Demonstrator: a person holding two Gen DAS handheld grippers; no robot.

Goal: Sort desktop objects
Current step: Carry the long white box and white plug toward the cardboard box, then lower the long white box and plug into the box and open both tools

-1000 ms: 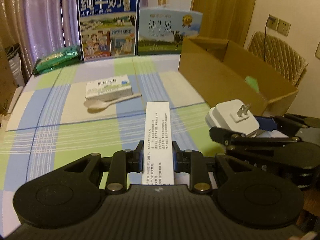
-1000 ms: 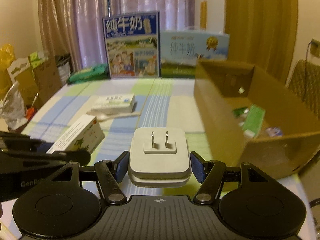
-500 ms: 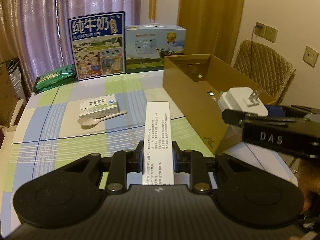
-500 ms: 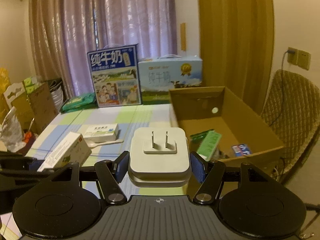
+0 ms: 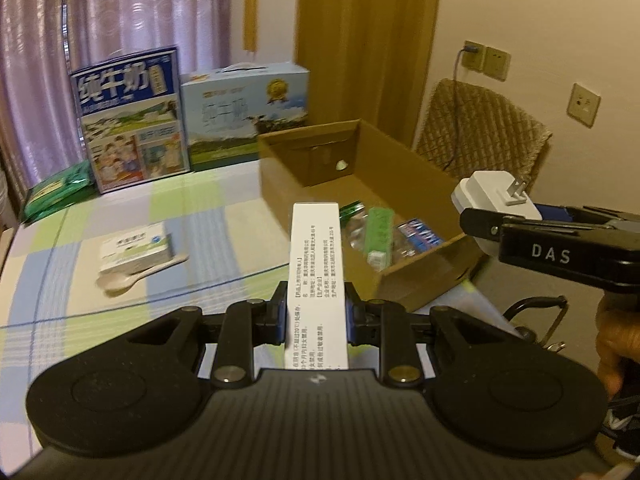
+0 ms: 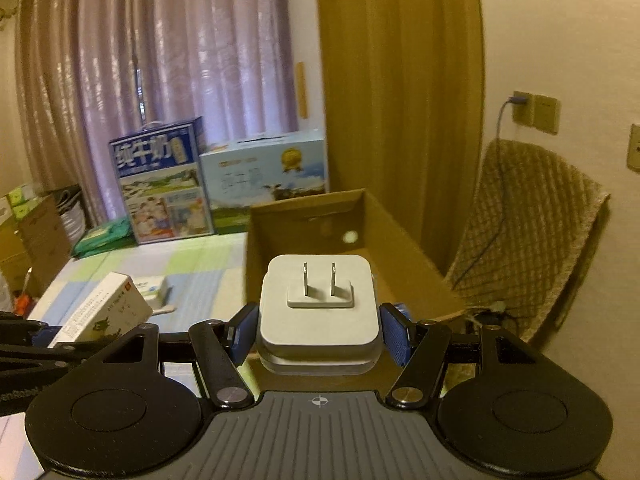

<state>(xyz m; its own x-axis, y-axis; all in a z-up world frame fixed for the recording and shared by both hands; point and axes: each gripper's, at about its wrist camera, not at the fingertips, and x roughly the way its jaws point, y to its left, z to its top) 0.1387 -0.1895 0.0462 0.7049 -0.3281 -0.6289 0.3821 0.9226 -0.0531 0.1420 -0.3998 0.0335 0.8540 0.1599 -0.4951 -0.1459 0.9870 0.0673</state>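
Now that we've lifted both loads toward the cardboard box (image 5: 416,280), left hand-held gripper (image 5: 316,316) clamps the medicine carton (image 5: 316,256), right hand-held gripper (image 6: 318,330) grips the charger (image 6: 319,312); drop-off looks next.

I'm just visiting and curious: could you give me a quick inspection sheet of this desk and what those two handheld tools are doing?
Surface: checked tablecloth.
Job's things: cardboard box already holding a green pack and other small items; a small box and spoon lie on the cloth.
Clutter: two milk cartons and a green packet at the far edge.
Grippers: left gripper shut on a medicine box; right gripper shut on a charger.
Cables: one runs from the wall socket down over the chair.
Surroundings: curtains, wooden panel.
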